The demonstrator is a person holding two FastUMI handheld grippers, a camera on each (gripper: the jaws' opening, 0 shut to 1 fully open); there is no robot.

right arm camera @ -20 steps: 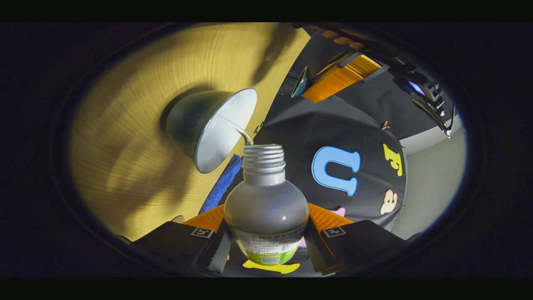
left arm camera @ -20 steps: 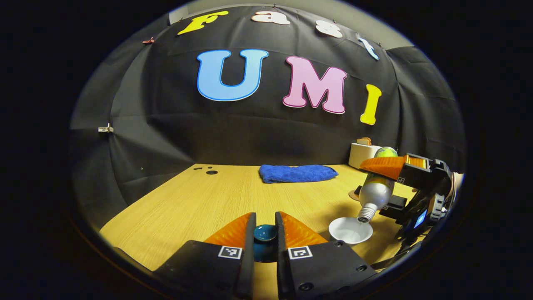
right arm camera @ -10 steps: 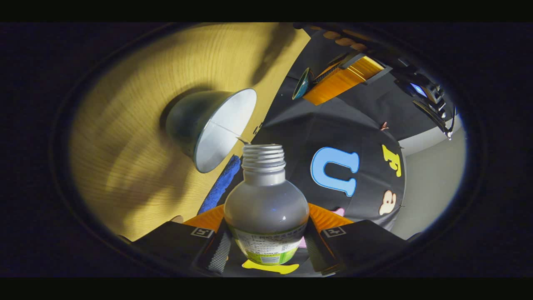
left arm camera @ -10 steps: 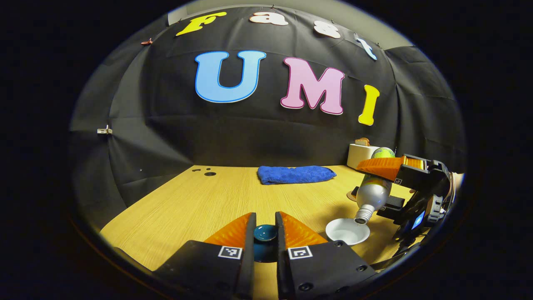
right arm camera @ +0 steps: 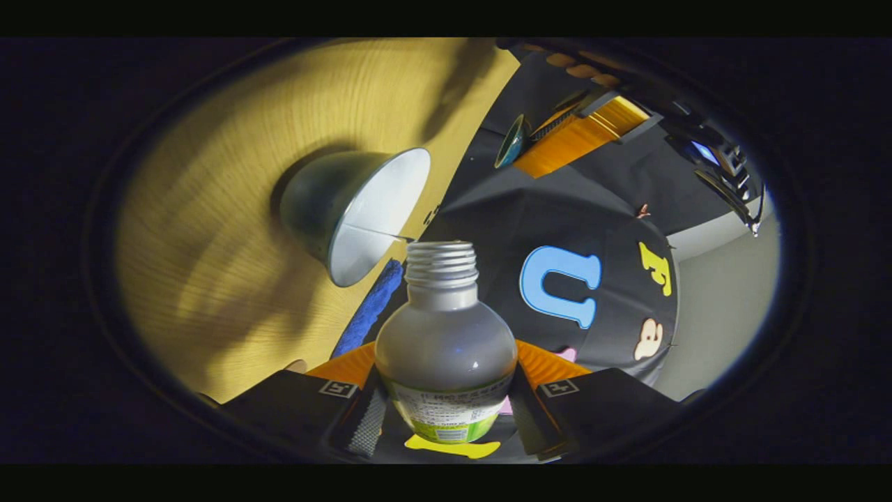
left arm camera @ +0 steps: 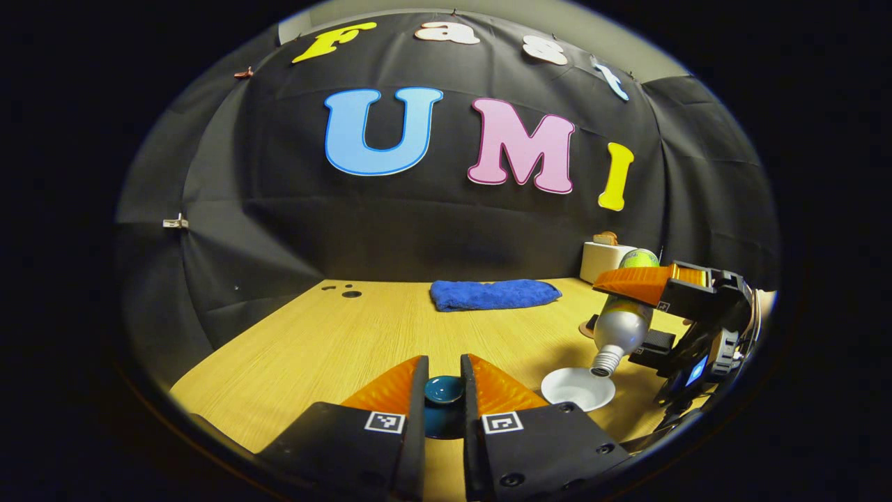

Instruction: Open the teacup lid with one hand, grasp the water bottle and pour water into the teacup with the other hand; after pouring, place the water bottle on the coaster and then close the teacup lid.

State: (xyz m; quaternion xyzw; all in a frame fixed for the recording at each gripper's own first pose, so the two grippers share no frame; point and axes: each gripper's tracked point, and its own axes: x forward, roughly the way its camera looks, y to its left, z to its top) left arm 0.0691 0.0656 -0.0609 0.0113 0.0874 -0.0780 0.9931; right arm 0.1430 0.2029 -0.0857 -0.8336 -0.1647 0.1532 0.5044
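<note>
Since a second ago the stream from the bottle (right arm camera: 446, 348), clamped in the right gripper (right arm camera: 446, 401), has stopped over the cup (right arm camera: 355, 209), while the left gripper (left arm camera: 443, 390) pinches the lid (left arm camera: 443, 389); righting hastily could drip.

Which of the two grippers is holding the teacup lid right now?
The left gripper: its orange fingers clamp the blue lid, while the right gripper grips the tilted water bottle over the teacup.

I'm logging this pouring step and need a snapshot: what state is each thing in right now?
Clear plastic water bottle: uncapped, tipped mouth-down over the cup.
White-lined teacup: uncovered, upright on the table.
Dark teal teacup lid: off the cup, held up.
Left gripper: shut on the lid.
Right gripper: shut on the bottle.
Blue towel: folded, lying on the table.
</note>
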